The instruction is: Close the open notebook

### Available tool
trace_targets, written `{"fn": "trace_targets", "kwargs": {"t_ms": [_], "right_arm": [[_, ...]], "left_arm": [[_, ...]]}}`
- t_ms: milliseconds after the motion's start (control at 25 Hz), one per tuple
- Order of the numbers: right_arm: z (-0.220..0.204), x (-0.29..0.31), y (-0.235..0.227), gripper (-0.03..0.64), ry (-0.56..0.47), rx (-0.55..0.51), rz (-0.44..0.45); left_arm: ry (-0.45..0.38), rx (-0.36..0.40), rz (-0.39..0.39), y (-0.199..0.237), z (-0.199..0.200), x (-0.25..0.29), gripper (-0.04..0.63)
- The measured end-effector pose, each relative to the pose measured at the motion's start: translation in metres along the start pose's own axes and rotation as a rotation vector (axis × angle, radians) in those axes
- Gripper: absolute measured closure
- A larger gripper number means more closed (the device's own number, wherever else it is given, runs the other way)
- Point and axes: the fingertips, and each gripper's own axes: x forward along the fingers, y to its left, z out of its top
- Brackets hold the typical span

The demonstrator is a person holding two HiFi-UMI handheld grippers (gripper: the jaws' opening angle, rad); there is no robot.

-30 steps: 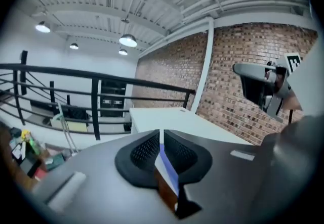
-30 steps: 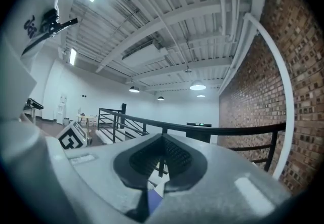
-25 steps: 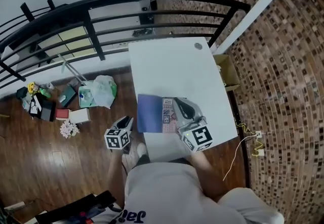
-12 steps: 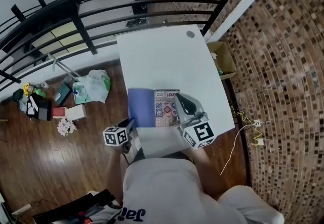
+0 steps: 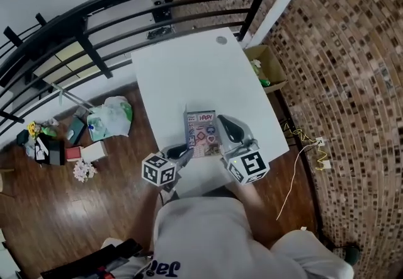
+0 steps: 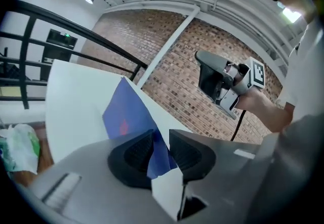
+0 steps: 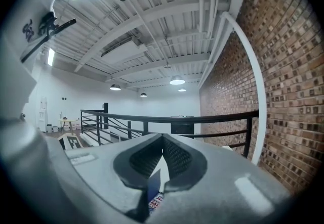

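The left gripper (image 6: 161, 149) has its jaws drawn narrow on the lower corner of a blue cover (image 6: 126, 114), pinching the thin sheet so that it can be carried rather than pushed. In the left gripper view the cover stands tilted up off the white table (image 5: 182, 76). From the head view it is nearly edge-on along the left side of the notebook (image 5: 203, 133), which suggests it is raised about halfway and not yet laid down. The right gripper (image 7: 162, 156) also has its jaws close together. A thin blue and white edge sits low between them and a strip of patterned print shows just below, so it seems to be nipping the notebook's right edge. That grip probably keeps the book from sliding or lifting while the other side is swung across. The notebook lies near the front edge of the table, just ahead of the person, with its patterned face upward between the two grippers. To finish, I judge the left gripper must bring the cover over to the right and lower it flat, and the right gripper must get out of its way. The rest of the tabletop looks bare. Beyond it are a black railing (image 5: 126, 13) and a brick wall (image 5: 340, 70).
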Motion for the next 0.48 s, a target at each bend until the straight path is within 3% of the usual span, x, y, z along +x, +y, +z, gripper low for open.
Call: {"fn": "trace_targets", "kwargs": {"t_ms": [280,480], "right_arm": [[-0.01,-0.034,-0.015,0.627,0.012,0.005,-0.088],[-0.02,-0.081,-0.018,0.627,0.035,-0.001,-0.179]], "left_arm": [[0.155,0.058,-0.074,-0.027,-0.033,0.097,0.412],[0.309,0.027,0.032,-0.004,-0.086,0.15,0.402]]}}
